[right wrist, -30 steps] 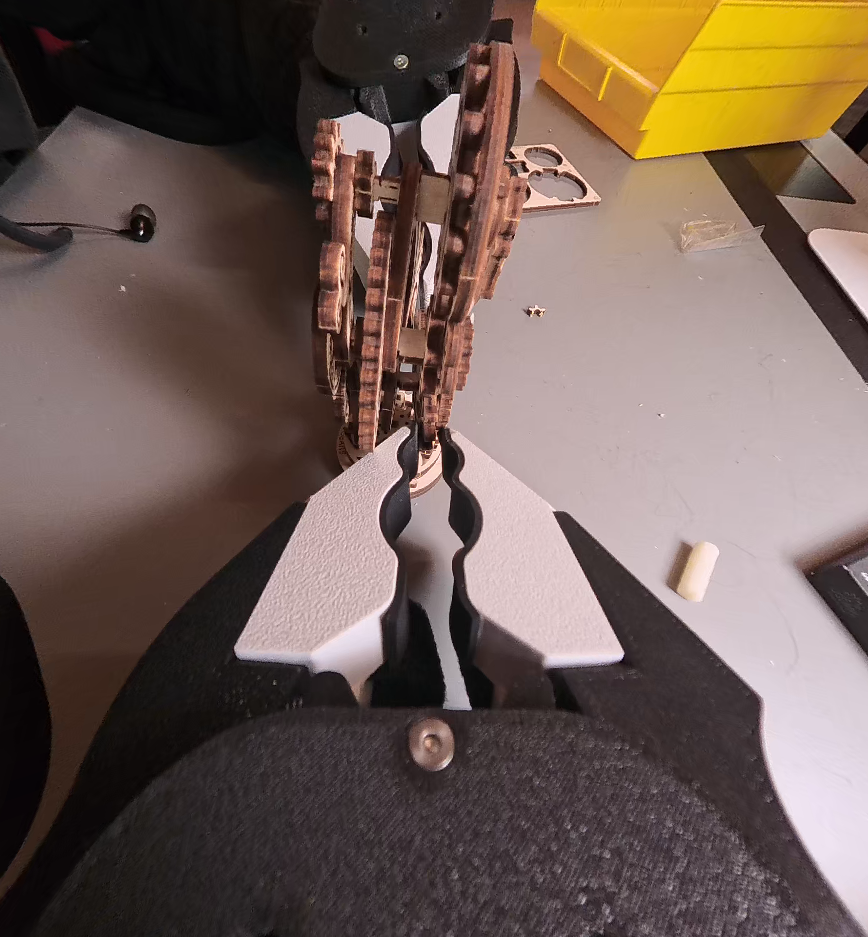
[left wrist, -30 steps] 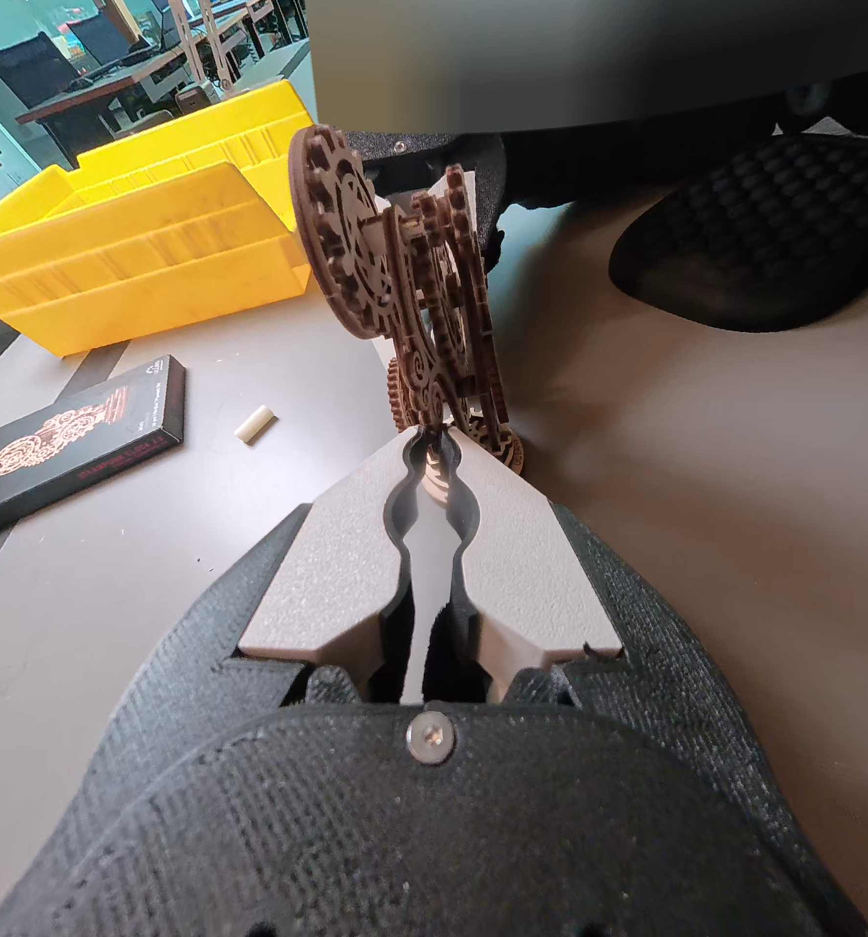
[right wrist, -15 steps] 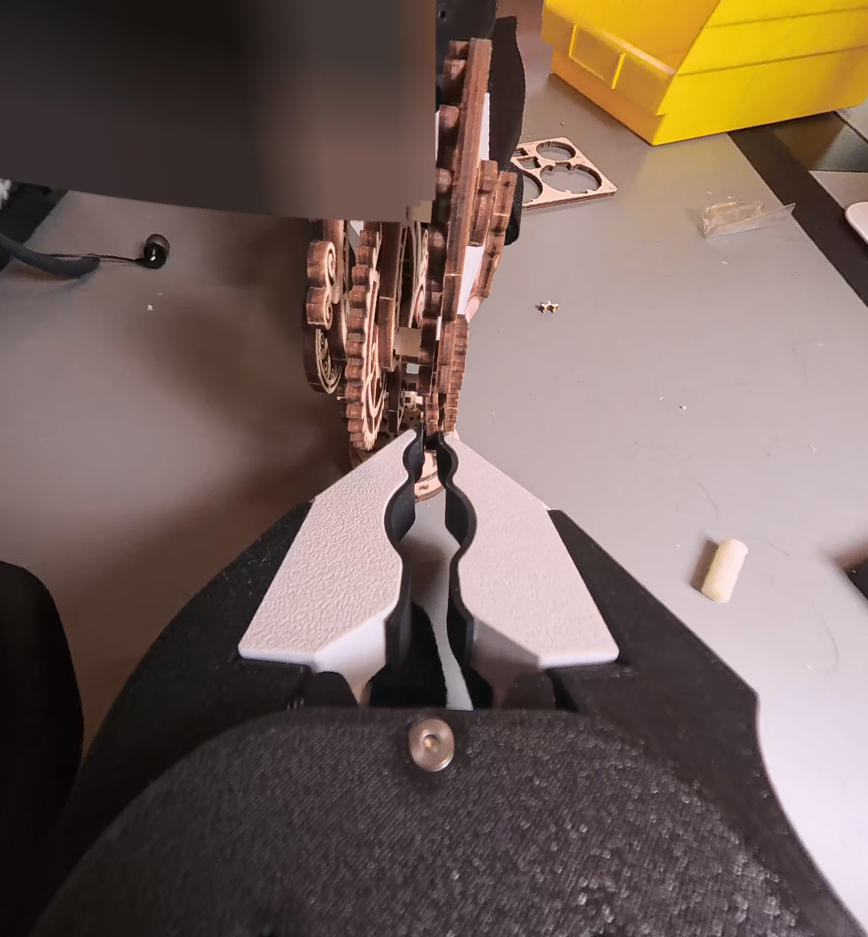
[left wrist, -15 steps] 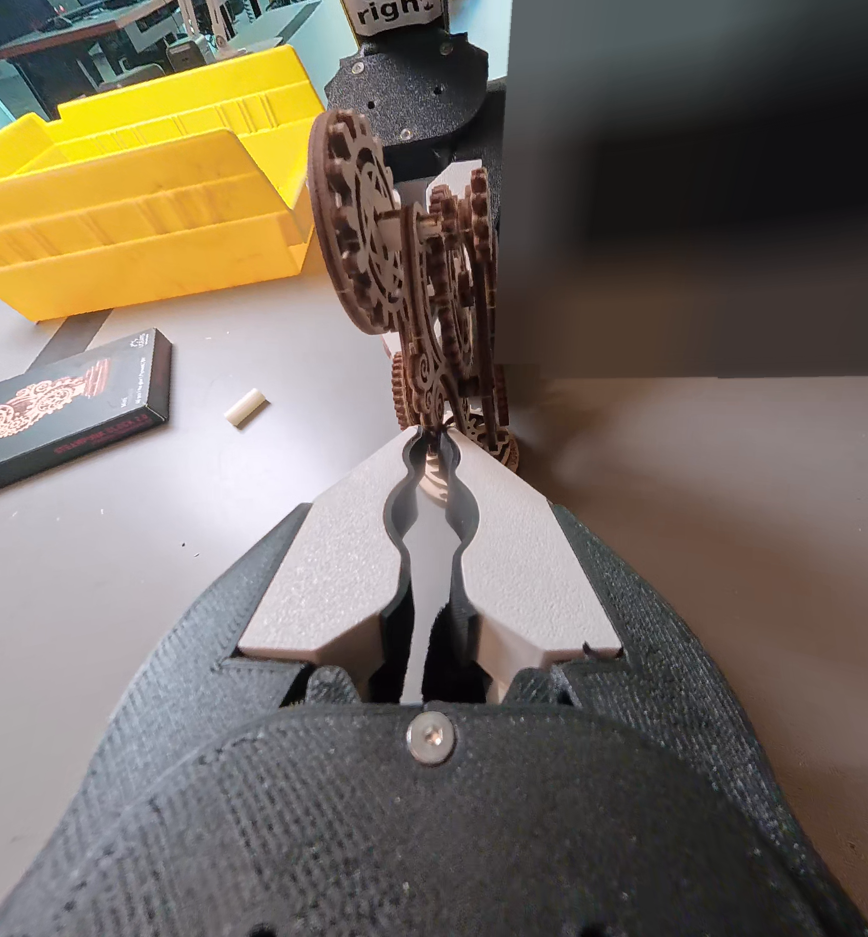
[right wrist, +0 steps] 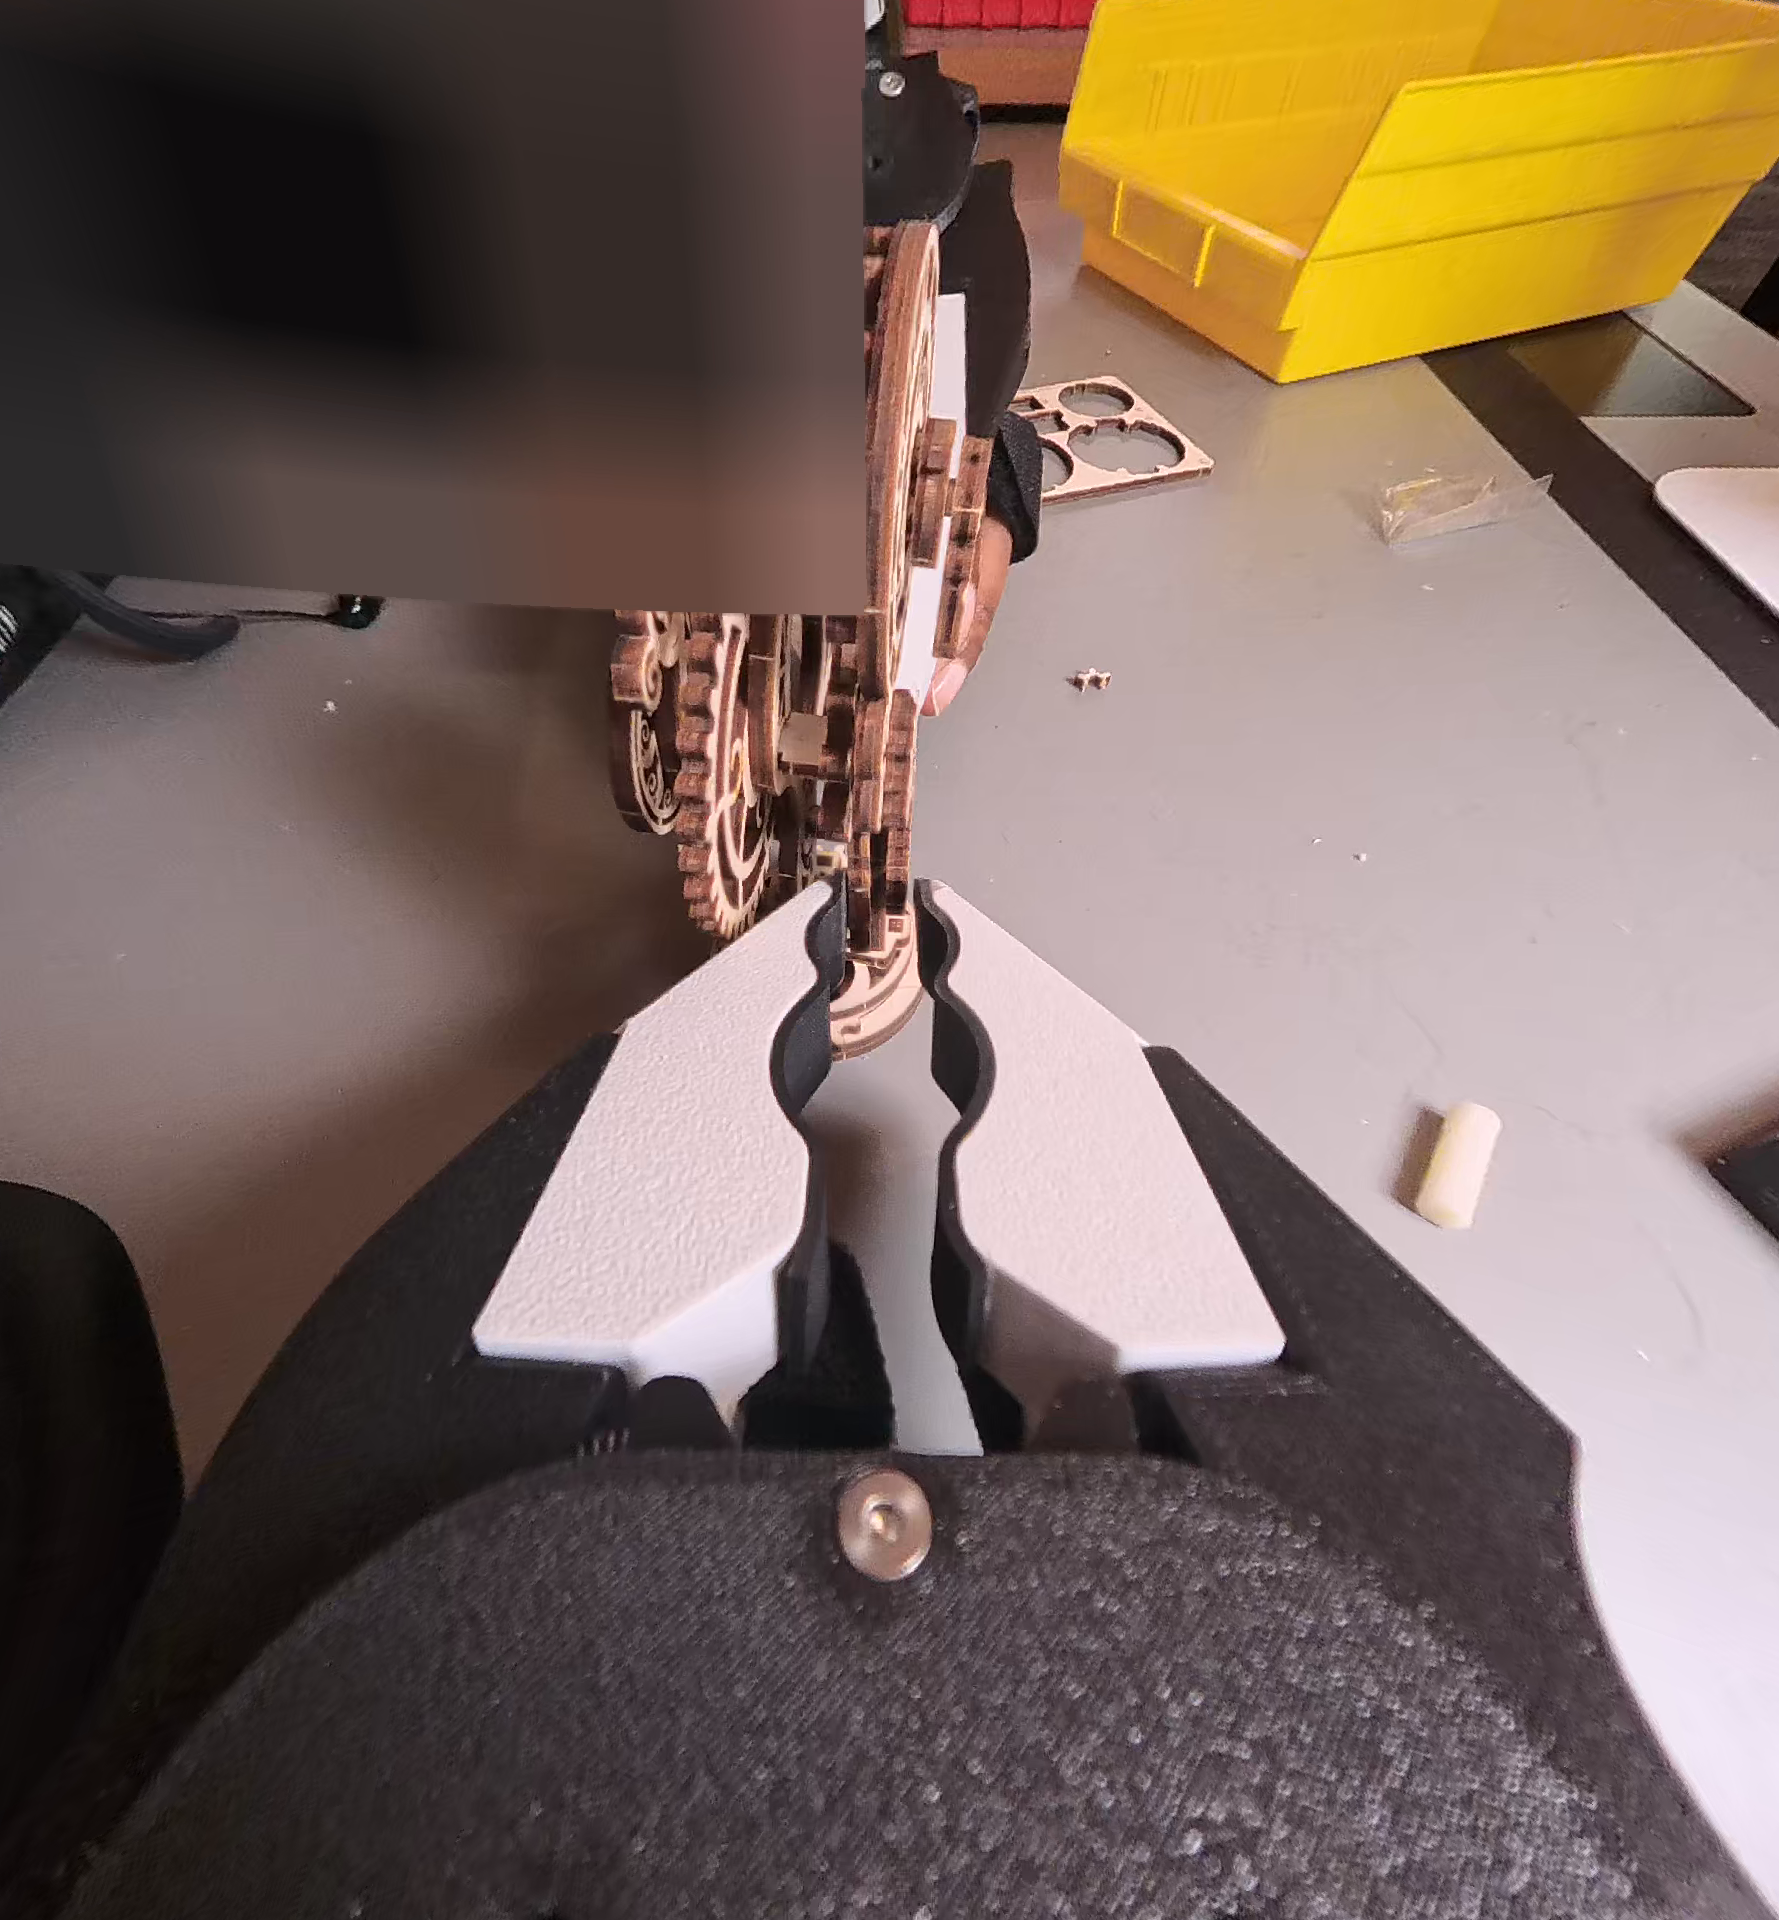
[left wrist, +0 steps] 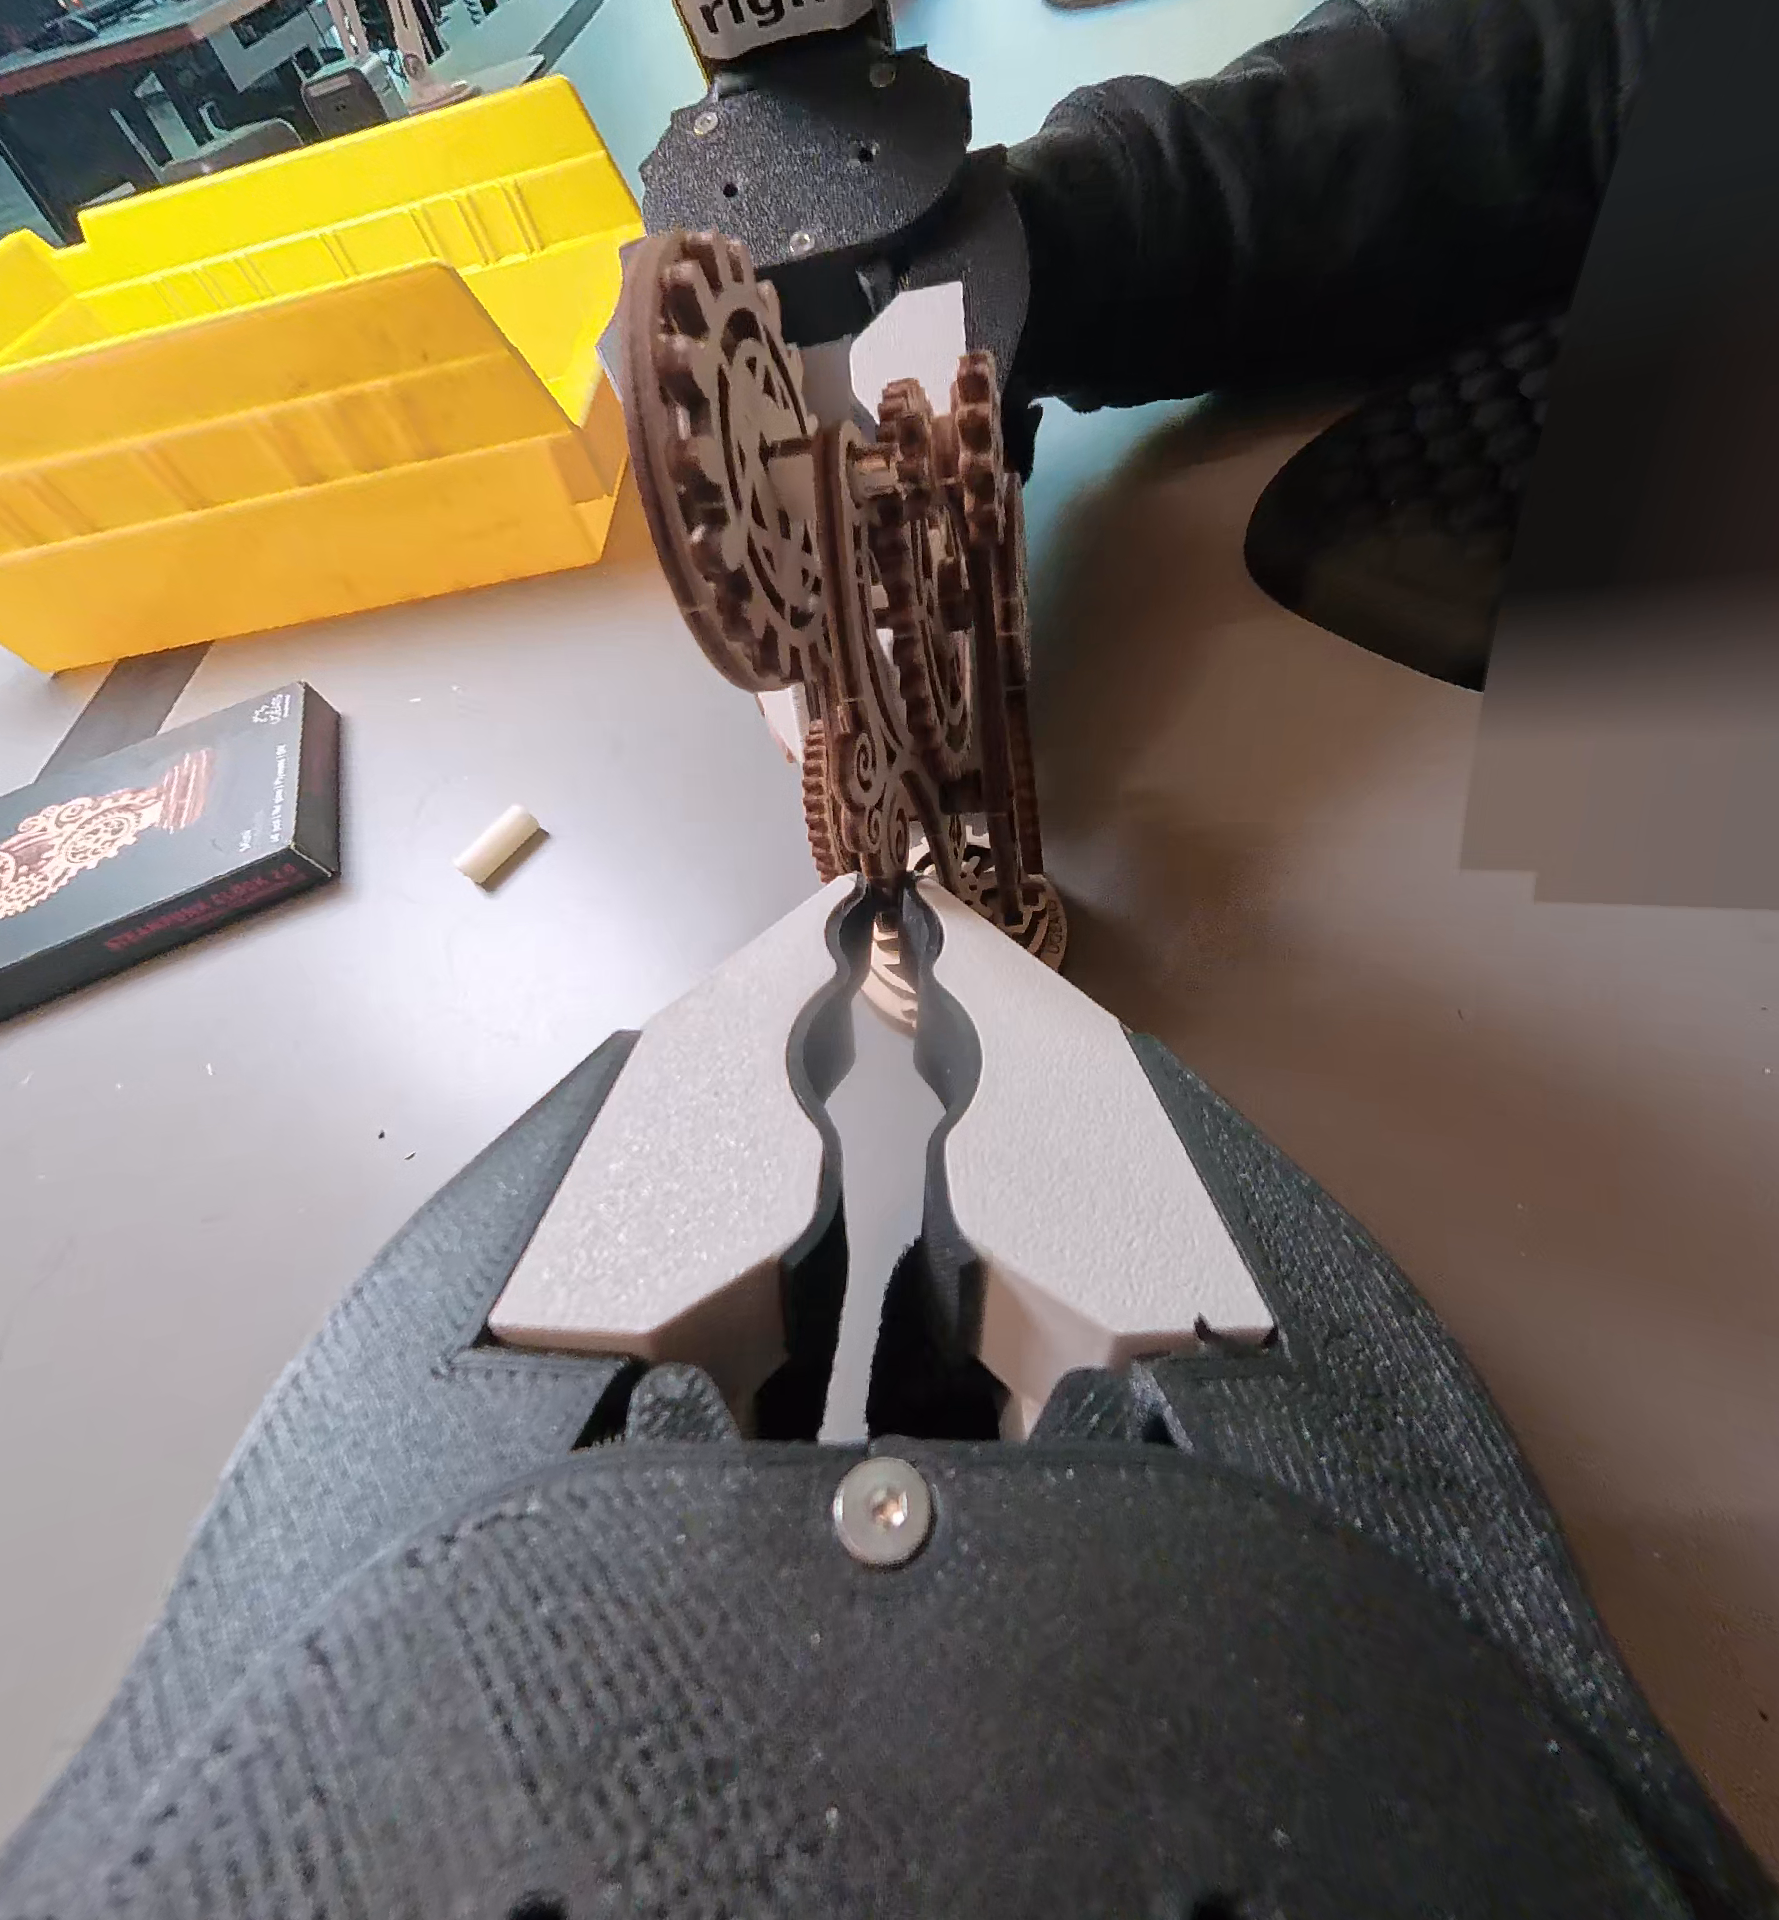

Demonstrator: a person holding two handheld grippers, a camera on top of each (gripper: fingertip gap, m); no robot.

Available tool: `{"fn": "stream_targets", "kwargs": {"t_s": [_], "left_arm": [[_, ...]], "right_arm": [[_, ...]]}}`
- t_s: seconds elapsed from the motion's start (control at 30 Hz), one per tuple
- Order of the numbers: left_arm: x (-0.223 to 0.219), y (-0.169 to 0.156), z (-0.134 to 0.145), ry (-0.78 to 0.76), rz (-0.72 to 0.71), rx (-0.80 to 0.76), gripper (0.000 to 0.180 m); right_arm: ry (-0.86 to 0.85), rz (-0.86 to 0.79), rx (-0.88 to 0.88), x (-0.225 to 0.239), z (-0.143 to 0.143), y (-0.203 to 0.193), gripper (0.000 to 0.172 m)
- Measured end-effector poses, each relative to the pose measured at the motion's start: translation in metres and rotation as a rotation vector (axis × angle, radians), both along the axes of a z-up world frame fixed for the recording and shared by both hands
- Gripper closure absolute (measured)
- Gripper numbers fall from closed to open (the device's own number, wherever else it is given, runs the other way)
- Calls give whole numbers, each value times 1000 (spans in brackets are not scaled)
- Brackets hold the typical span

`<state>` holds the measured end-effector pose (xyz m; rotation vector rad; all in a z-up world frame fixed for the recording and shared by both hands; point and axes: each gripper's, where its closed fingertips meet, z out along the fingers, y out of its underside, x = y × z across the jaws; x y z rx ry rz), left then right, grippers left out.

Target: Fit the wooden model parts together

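A: Where is the model (left wrist: 869, 582) standing?
B: Centre frame on the bench (left wrist: 241, 1039), upright; left gripper (left wrist: 886, 906) is clamping its lower edge.
A: The right gripper (right wrist: 883, 902)?
B: Released, straddling the opposite edge.

The right claw (right wrist: 880, 904) has let go: half a second ago its pads were pinched on the lower edge of the wooden gear model (right wrist: 760, 769), and now they stand apart, the left pad beside the wood and a clear gap at the right pad (right wrist: 942, 935). In the left wrist view, the right claw (left wrist: 864, 312) has come up into fuller sight behind the model's big gear wheel (left wrist: 729, 468), with a black-gloved hand (left wrist: 1228, 197) now showing behind it.
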<state>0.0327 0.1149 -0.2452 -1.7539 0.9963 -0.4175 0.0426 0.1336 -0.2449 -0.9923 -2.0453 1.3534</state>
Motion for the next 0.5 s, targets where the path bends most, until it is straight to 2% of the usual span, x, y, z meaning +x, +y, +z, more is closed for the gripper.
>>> {"fn": "stream_targets", "kwargs": {"t_s": [0.5], "left_arm": [[0,0,0,3,-16,11,178]], "right_arm": [[13,9,25,5,-1,4,161]]}}
